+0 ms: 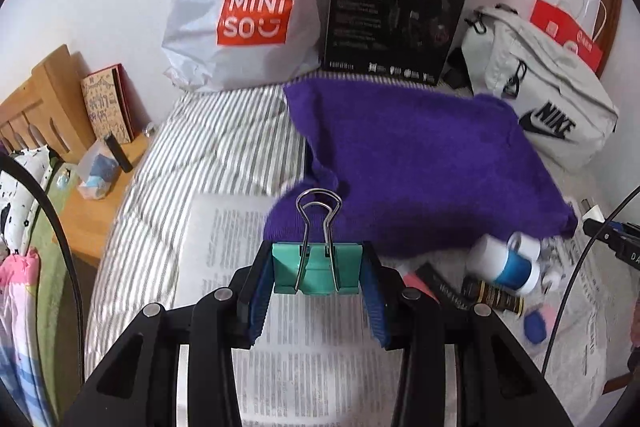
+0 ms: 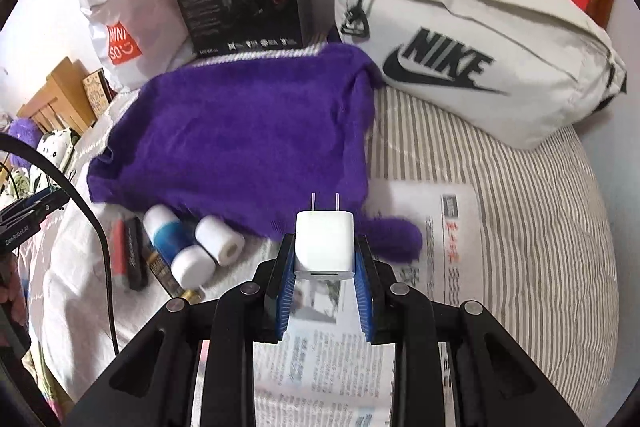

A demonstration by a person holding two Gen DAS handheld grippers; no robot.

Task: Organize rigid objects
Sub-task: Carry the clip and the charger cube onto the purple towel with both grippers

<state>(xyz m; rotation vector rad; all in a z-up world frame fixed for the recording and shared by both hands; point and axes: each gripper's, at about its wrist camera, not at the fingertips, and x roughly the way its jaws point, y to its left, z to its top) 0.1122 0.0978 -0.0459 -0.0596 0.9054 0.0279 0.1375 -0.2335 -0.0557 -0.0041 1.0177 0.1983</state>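
Now our left gripper (image 1: pixel 318 273) pinches the clip (image 1: pixel 316 269) and our right gripper (image 2: pixel 325 259) the charger (image 2: pixel 324 243), both above the newspaper (image 2: pixel 320 359). We should probably keep both grips firm and level while carrying them.

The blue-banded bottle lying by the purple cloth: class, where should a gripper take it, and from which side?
Grip the bottle across its blue middle band, coming down from above. It lies flat, so the round body sits between the jaws; turn them across its length. The white roll crowds one side.
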